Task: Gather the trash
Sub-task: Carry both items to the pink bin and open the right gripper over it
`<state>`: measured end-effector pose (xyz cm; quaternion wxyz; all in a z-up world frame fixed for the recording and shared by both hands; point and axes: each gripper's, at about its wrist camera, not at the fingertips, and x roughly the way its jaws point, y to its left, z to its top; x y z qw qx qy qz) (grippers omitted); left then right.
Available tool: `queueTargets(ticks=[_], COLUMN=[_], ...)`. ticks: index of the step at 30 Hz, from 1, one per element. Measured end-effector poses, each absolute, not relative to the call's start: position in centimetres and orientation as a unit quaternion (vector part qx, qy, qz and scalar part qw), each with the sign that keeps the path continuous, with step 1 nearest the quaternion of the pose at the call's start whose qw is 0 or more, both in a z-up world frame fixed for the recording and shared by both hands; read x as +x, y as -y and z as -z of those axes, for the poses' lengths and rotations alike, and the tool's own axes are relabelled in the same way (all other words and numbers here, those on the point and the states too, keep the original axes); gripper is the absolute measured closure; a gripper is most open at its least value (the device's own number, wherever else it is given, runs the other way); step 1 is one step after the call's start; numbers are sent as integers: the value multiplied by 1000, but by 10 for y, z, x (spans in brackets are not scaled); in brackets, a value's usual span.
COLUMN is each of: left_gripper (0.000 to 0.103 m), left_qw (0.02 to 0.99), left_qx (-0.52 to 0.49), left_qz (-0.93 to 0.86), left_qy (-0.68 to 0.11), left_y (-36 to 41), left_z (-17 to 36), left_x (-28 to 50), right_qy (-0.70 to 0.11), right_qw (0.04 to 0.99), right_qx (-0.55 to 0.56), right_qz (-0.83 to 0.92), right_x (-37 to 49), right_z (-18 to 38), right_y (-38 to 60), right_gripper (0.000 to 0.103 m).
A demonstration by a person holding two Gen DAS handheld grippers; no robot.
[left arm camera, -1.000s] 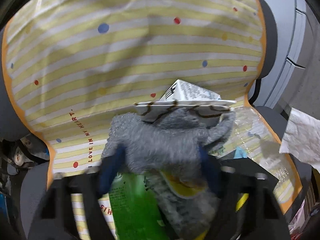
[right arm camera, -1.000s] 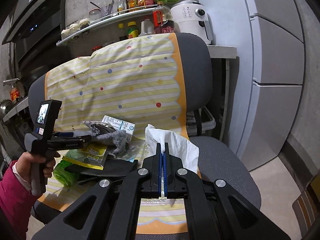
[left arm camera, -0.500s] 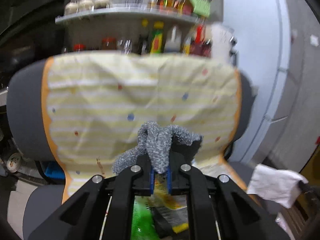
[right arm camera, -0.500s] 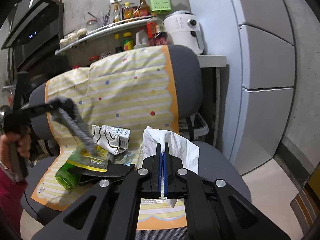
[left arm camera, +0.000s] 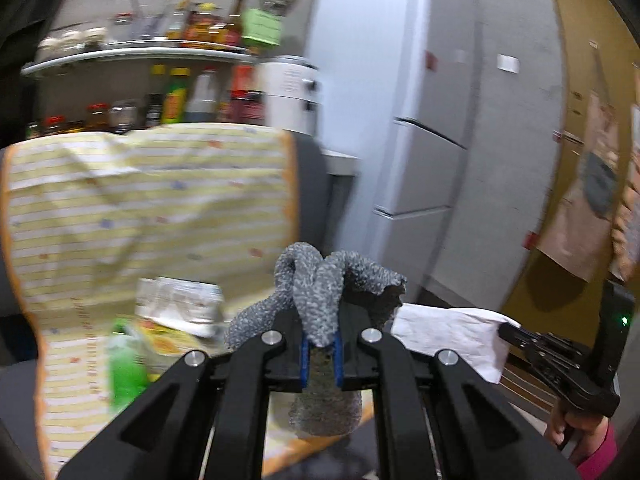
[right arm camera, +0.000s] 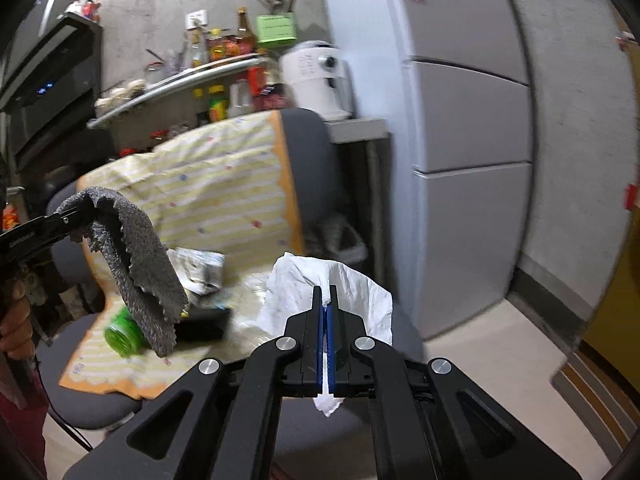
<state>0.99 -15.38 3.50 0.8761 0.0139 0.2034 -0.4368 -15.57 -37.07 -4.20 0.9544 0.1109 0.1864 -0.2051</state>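
My left gripper (left arm camera: 320, 344) is shut on a grey knitted cloth (left arm camera: 316, 292) that droops over and under its fingers. From the right wrist view the left gripper (right arm camera: 76, 216) holds the grey cloth (right arm camera: 136, 272) in the air above the chair seat. My right gripper (right arm camera: 326, 304) is shut on a crumpled white tissue (right arm camera: 352, 284). The left wrist view shows that tissue (left arm camera: 448, 332) hanging from the right gripper (left arm camera: 508, 330) at lower right. On the seat lie a green bottle (right arm camera: 122, 334), a printed carton (right arm camera: 200, 268) and a black flat item (right arm camera: 204, 324).
The trash sits on a grey office chair (right arm camera: 308, 148) draped in a yellow striped cloth (right arm camera: 224, 184). A grey fridge (right arm camera: 472, 120) stands right of it. Behind are a shelf of bottles (right arm camera: 180, 80) and a white appliance (right arm camera: 320, 76). Pale floor (right arm camera: 500, 360) lies at right.
The left gripper closed on the grey cloth, lifted it off the pile on the seat and swung right. The right gripper carried the tissue rightward, away from the chair.
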Motion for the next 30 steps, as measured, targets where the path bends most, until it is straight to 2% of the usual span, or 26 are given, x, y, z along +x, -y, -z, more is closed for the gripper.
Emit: queueTargets(ticks=[13,21,23,24,25,30], left_gripper=[97,97,97,97,97,97], left_qw=[790,773,772,771,769,757], left_qx=[40,62,66,68,70,79], left_qz=[569,578,578,579,579,587], left_qy=[-226,-254,-257,-258,-259,-277], left_y=[256,280,285,287,288,300], left_z=[27,51,52,54,55,65], left_x=[-83,-94,-95,-95,-95,-97], right_qy=[-241,-299,-319,-327,-329,-324], right_qw=[897,866,858,855,853,852], right_qx=[151,184,195,201,204,220], right_qz=[338,357,352,350,350,347], right_x=[-266,-274,-269,-266,-266,-270], right_z=[104,158,173,180,184,191], right_y=[425,451,457,460,462,467], right_gripper=[101,97,90,74,64,63])
